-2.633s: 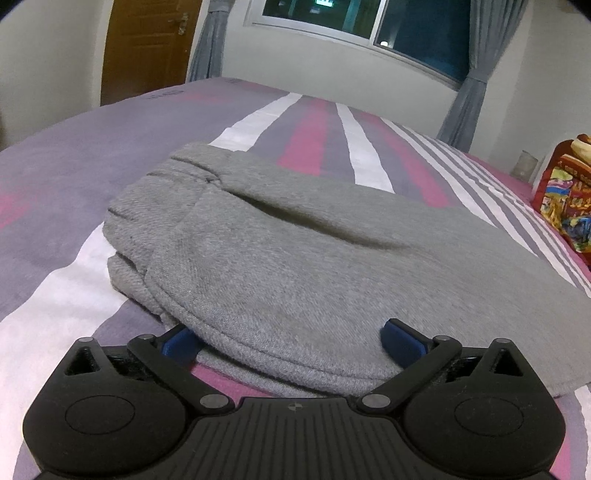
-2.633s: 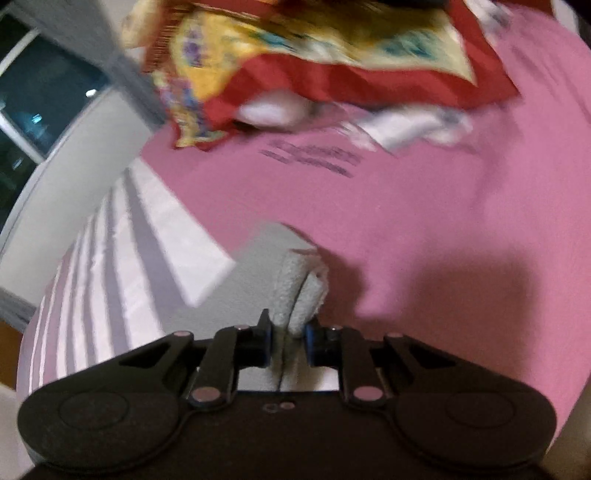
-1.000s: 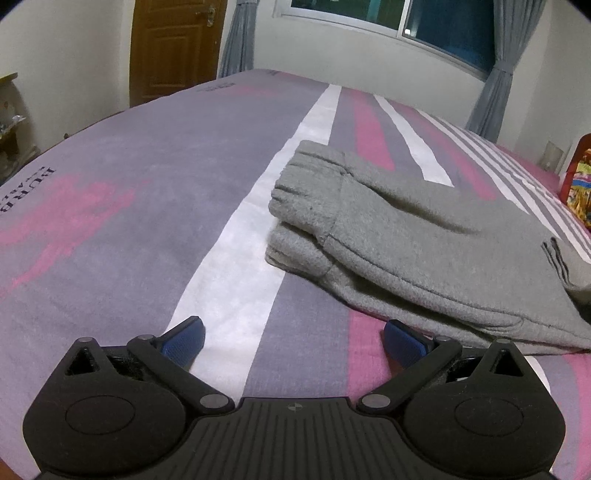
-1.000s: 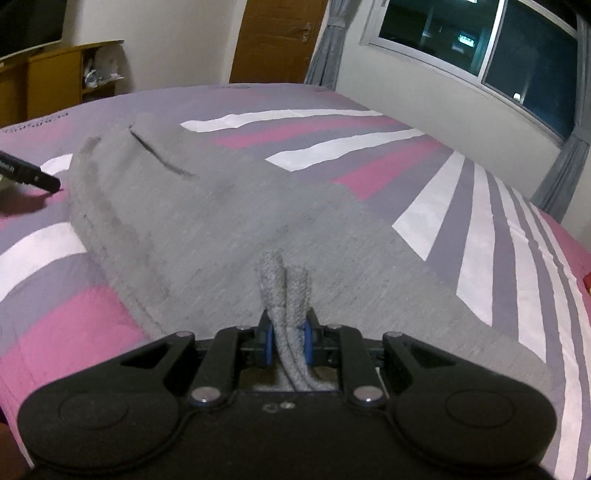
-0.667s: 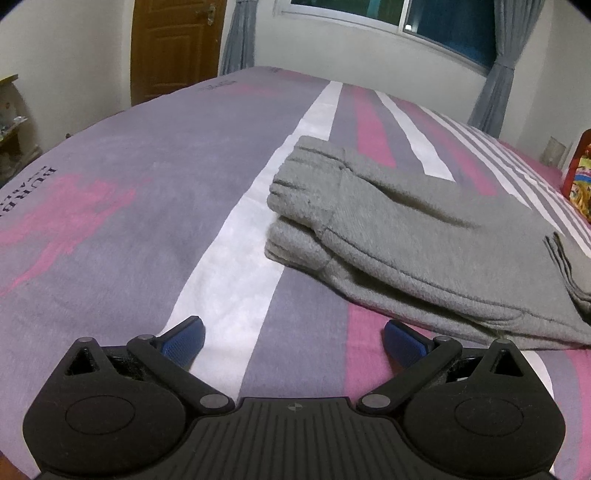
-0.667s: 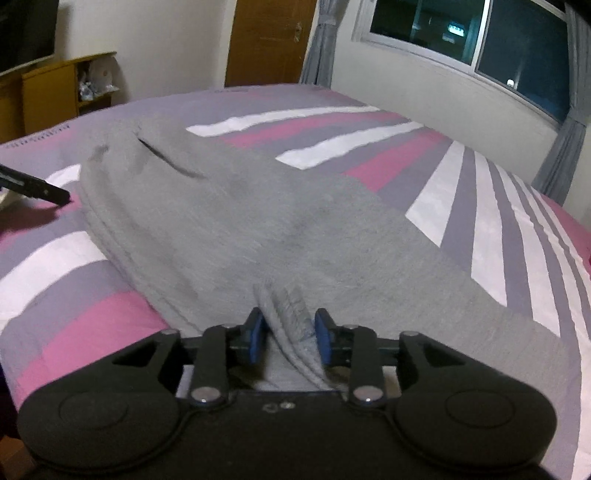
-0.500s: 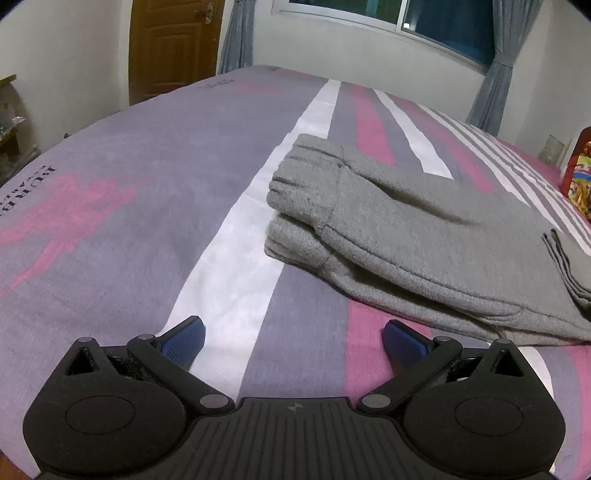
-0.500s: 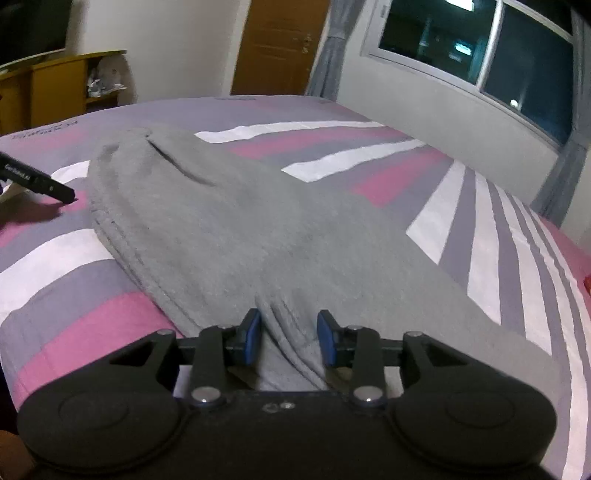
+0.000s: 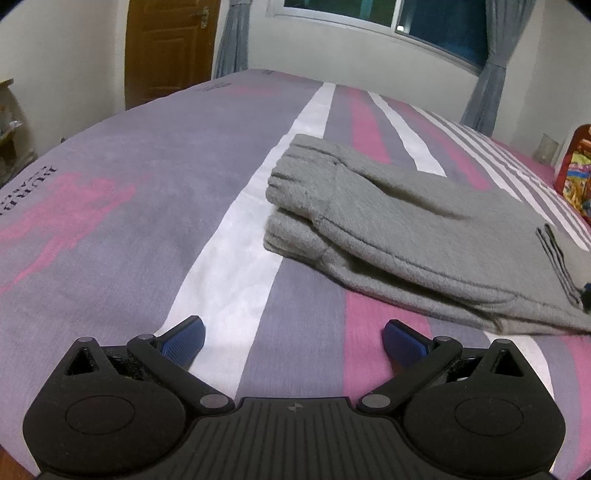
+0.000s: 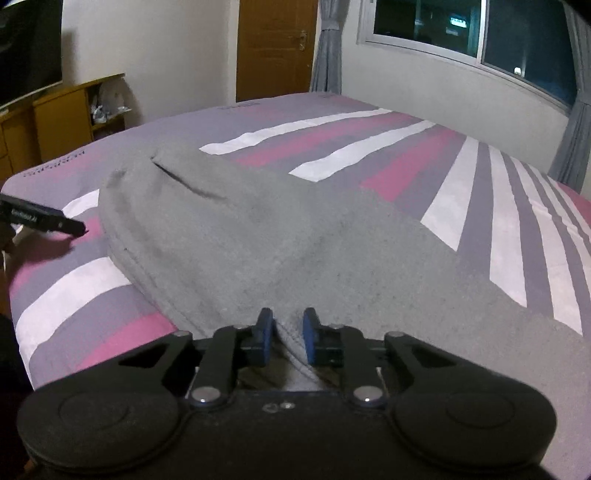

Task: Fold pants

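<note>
A bedroom with a brown door (image 10: 275,48), grey curtains and a dark window (image 10: 476,33) surrounds a bed (image 9: 147,206) covered in purple, pink and white stripes. The grey pants (image 9: 406,236) lie folded on the bed: in the left wrist view they fill the centre and right of the frame, the ribbed cuffs stacked one on the other at the left end over a white stripe. The left tool (image 9: 293,341) hovers at the bottom of that frame with its blue pads spread wide and nothing between them, apart from the pants. In the right wrist view the pants (image 10: 295,251) cover the middle of the frame. The right tool (image 10: 287,338) sits low at the near edge of the cloth; its jaws have just been closing, and a ridge of grey fabric stands between the pads, which look pressed against it. At the left edge a black bar of the other tool juts in. A wooden cabinet (image 10: 62,114) stands at the upper left.
</note>
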### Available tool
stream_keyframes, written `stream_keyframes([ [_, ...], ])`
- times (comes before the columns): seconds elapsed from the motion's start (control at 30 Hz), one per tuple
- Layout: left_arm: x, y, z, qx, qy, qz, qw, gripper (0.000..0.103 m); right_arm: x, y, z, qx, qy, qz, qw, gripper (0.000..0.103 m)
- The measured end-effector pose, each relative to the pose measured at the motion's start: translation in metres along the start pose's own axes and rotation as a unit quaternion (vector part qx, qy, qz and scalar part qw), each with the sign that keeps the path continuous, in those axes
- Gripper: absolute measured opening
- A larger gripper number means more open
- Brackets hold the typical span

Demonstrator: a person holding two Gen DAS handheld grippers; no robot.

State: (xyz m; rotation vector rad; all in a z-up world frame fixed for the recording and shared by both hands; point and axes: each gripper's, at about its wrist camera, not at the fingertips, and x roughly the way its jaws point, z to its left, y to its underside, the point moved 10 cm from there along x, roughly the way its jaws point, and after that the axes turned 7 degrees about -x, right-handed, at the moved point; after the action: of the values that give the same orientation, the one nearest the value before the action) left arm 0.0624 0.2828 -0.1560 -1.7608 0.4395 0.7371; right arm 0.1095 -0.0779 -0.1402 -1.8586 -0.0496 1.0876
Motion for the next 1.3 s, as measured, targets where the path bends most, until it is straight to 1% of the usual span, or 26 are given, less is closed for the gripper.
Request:
stream_keyframes([
  [0.03, -0.001, 0.001, 0.0, 0.002, 0.0, 0.0, 1.0, 0.102, -0.001, -0.001, 0.001, -0.002, 0.001, -0.002, 1.0, 0.011],
  [0.13, -0.003, 0.002, -0.001, 0.001, 0.0, -0.001, 1.0, 0.102, -0.009, -0.005, 0.007, -0.007, -0.005, -0.015, 1.0, 0.011],
  [0.3, -0.002, 0.002, -0.001, 0.003, -0.005, 0.002, 1.0, 0.102, -0.001, 0.01, 0.014, 0.004, -0.039, 0.008, 0.999, 0.011],
  [0.33, -0.002, 0.001, -0.001, 0.003, -0.006, 0.005, 1.0, 0.102, 0.0, 0.011, 0.014, 0.005, -0.04, 0.009, 0.999, 0.012],
  [0.37, -0.002, 0.0, -0.001, 0.002, -0.007, 0.008, 0.9999, 0.102, 0.001, 0.011, 0.013, 0.008, -0.038, 0.009, 0.999, 0.013],
  [0.43, -0.003, -0.004, -0.002, 0.0, -0.009, 0.013, 0.9999, 0.102, -0.005, 0.005, 0.013, 0.008, -0.03, -0.003, 1.0, 0.021],
  [0.5, -0.003, -0.006, -0.002, -0.006, -0.011, 0.013, 0.9998, 0.102, -0.021, -0.003, 0.012, 0.007, -0.021, -0.031, 0.999, 0.023],
  [0.57, -0.005, -0.006, -0.004, -0.013, -0.015, 0.01, 0.9997, 0.102, -0.034, -0.003, 0.003, 0.011, 0.004, -0.042, 0.999, 0.021],
  [0.6, -0.006, -0.005, -0.007, -0.014, -0.014, 0.009, 0.9998, 0.102, -0.043, 0.001, -0.007, 0.017, 0.026, -0.047, 0.998, 0.021],
  [0.67, -0.008, -0.003, -0.014, -0.009, -0.013, 0.008, 0.9998, 0.102, -0.06, 0.014, -0.032, 0.042, 0.06, -0.051, 0.996, 0.018],
  [0.73, -0.011, -0.002, -0.021, -0.005, -0.005, 0.006, 1.0, 0.102, -0.077, 0.029, -0.059, 0.066, 0.094, -0.047, 0.992, 0.018],
  [0.83, -0.017, -0.005, -0.033, -0.014, 0.013, -0.001, 0.9998, 0.102, -0.11, 0.057, -0.101, 0.127, 0.122, -0.05, 0.983, 0.019],
  [0.9, -0.017, -0.006, -0.04, -0.014, 0.014, 0.0, 0.9998, 0.101, -0.129, 0.077, -0.123, 0.162, 0.139, -0.049, 0.976, 0.022],
  [0.97, -0.017, -0.006, -0.049, -0.011, 0.015, 0.004, 0.9998, 0.101, -0.142, 0.093, -0.138, 0.175, 0.156, -0.046, 0.971, 0.022],
  [1.03, -0.02, -0.008, -0.063, -0.008, 0.026, 0.0, 0.9996, 0.101, -0.15, 0.106, -0.149, 0.188, 0.173, -0.04, 0.966, 0.022],
  [1.07, -0.022, -0.01, -0.073, -0.006, 0.035, -0.002, 0.9994, 0.1, -0.153, 0.113, -0.157, 0.199, 0.182, -0.038, 0.962, 0.022],
  [1.1, -0.023, -0.012, -0.084, -0.006, 0.047, -0.003, 0.9989, 0.088, -0.157, 0.117, -0.162, 0.208, 0.189, -0.036, 0.959, 0.022],
  [1.17, -0.021, -0.013, -0.112, -0.009, 0.078, 0.009, 0.9969, 0.073, -0.159, 0.12, -0.17, 0.223, 0.195, -0.039, 0.954, 0.024],
  [1.23, -0.018, -0.011, -0.146, -0.004, 0.112, 0.02, 0.9935, 0.073, -0.158, 0.123, -0.176, 0.235, 0.195, -0.041, 0.951, 0.024],
  [1.3, -0.016, -0.009, -0.181, 0.004, 0.146, 0.029, 0.9888, 0.073, -0.153, 0.129, -0.179, 0.246, 0.192, -0.03, 0.95, 0.025],
])
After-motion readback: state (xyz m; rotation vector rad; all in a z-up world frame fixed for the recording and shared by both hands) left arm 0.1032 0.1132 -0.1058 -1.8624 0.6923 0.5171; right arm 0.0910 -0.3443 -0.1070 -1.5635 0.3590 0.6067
